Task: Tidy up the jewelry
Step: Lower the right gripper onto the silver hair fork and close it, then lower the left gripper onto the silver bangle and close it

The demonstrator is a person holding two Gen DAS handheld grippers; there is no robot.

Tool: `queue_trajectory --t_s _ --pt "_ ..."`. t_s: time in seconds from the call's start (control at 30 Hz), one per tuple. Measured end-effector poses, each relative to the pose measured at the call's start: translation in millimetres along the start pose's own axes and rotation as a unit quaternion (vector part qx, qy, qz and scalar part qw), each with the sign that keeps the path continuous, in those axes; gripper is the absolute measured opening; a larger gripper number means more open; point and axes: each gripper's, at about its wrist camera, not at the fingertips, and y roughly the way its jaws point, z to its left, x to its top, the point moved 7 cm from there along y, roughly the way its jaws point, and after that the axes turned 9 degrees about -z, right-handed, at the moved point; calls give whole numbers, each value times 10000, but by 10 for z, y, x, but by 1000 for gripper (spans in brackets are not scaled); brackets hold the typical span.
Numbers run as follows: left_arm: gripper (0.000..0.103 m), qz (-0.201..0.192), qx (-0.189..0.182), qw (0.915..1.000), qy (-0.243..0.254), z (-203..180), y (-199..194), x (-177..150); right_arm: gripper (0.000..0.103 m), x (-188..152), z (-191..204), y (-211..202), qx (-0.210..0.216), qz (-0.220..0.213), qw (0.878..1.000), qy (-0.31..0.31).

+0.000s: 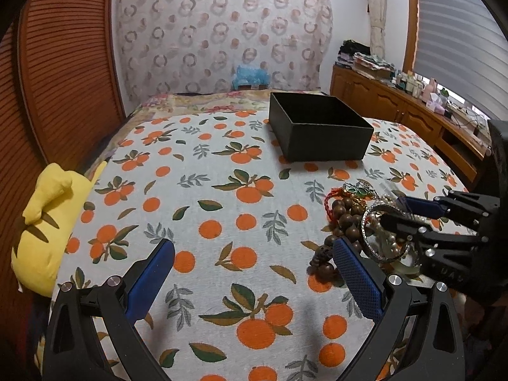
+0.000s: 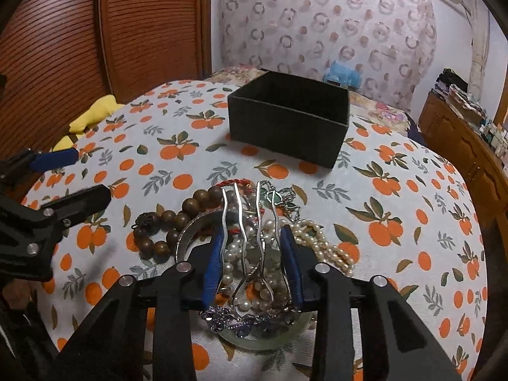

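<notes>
A pile of jewelry (image 2: pixel 254 247) lies on the orange-print bedspread (image 1: pixel 222 209): a wooden bead bracelet (image 2: pixel 171 219), pearl strands (image 2: pixel 320 244), a silver bangle (image 1: pixel 381 238), a red cord. A black open box (image 1: pixel 320 127) stands behind it; it also shows in the right wrist view (image 2: pixel 289 117). My right gripper (image 2: pixel 252 254) is closed on a silver wavy-pronged hair comb (image 2: pixel 250 222) with purple flowers, just above the pile. My left gripper (image 1: pixel 254 273) is open and empty, left of the pile.
A yellow plush toy (image 1: pixel 47 222) lies at the bed's left edge. A wooden louvred door (image 1: pixel 63 63) stands to the left. A wooden dresser (image 1: pixel 412 111) with clutter runs along the right side.
</notes>
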Motion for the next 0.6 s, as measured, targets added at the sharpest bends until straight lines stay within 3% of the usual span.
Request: queue_trajectory --t_s 0.13,0.33,0.47,0.6 --pt "97 11 -3 10000 54 -27 5 13 36 48 -81 -89 34 -78 9999 106" --pt "97 14 -14 9999 132 -73 28 38 23 79 -223 -190 28 -176 9996 225" --pt "97 25 -30 9998 177 -100 50 37 7 68 -340 -237 -44 -215 9992 328" --pt "97 108 -155 9995 255 -169 99 9 2 58 -450 -273 -41 -244 9989 405"
